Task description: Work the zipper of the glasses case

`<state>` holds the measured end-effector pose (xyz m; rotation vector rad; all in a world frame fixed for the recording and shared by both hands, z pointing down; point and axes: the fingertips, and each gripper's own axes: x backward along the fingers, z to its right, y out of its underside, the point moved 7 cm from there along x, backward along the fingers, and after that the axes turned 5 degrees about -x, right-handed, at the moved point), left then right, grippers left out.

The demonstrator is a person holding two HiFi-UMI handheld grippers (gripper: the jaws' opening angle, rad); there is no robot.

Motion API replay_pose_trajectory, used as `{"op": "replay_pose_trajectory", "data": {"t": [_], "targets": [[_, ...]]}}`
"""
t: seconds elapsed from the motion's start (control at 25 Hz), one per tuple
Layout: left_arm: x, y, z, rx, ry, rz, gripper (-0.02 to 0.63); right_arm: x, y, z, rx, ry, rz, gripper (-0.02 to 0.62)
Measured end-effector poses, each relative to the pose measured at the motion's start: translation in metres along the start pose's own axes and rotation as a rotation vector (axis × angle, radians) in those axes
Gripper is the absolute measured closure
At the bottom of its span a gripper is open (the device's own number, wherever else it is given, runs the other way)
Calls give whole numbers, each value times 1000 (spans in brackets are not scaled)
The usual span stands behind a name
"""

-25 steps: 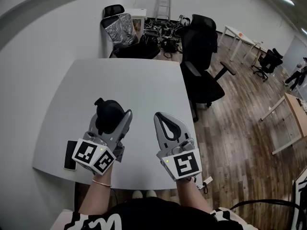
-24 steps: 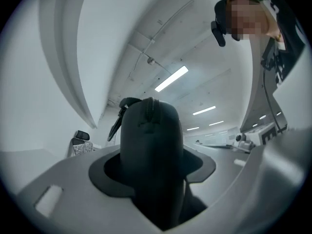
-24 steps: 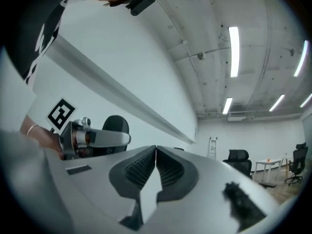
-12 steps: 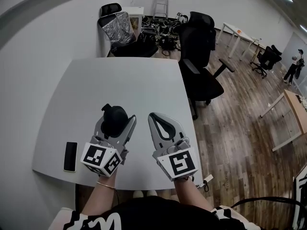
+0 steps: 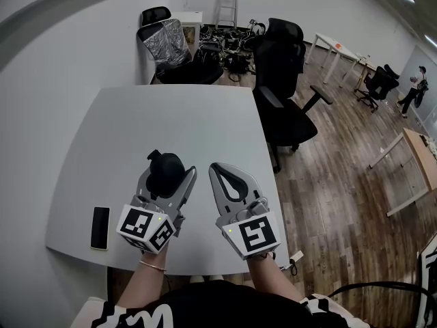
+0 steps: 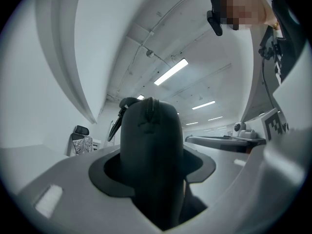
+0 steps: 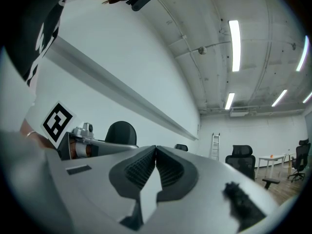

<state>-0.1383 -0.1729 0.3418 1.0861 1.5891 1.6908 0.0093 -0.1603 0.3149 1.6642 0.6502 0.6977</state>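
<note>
head view: left gripper [image 5: 171, 172], clamping the glasses case [image 5: 166, 169] between its jaws, has edged beside the clenched, empty right gripper [image 5: 215, 169]; zipper likely next.

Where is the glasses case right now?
In the head view, the black glasses case sits gripped in the left claw, over the white table, just left of the shut right claw.

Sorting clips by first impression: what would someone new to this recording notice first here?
The black glasses case draws the eye first. It is clamped in the left claw above the near part of the white table, with its zipper running over the top. Beside it, the right claw is shut on nothing, and a dark phone lies near the table's near left corner.
</note>
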Motion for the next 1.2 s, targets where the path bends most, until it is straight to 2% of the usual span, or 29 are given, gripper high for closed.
{"op": "replay_pose_trajectory", "data": {"t": [0.28, 0.84, 1.2], "targets": [[-1, -1, 0, -12, 11, 12, 334, -2, 0, -7, 51, -4, -14, 589], [7, 2, -11, -16, 50, 29, 334, -10, 8, -19, 38, 33, 4, 589], [6, -4, -18, -25, 80, 48, 334, -18, -1, -21, 42, 59, 32, 589]]}}
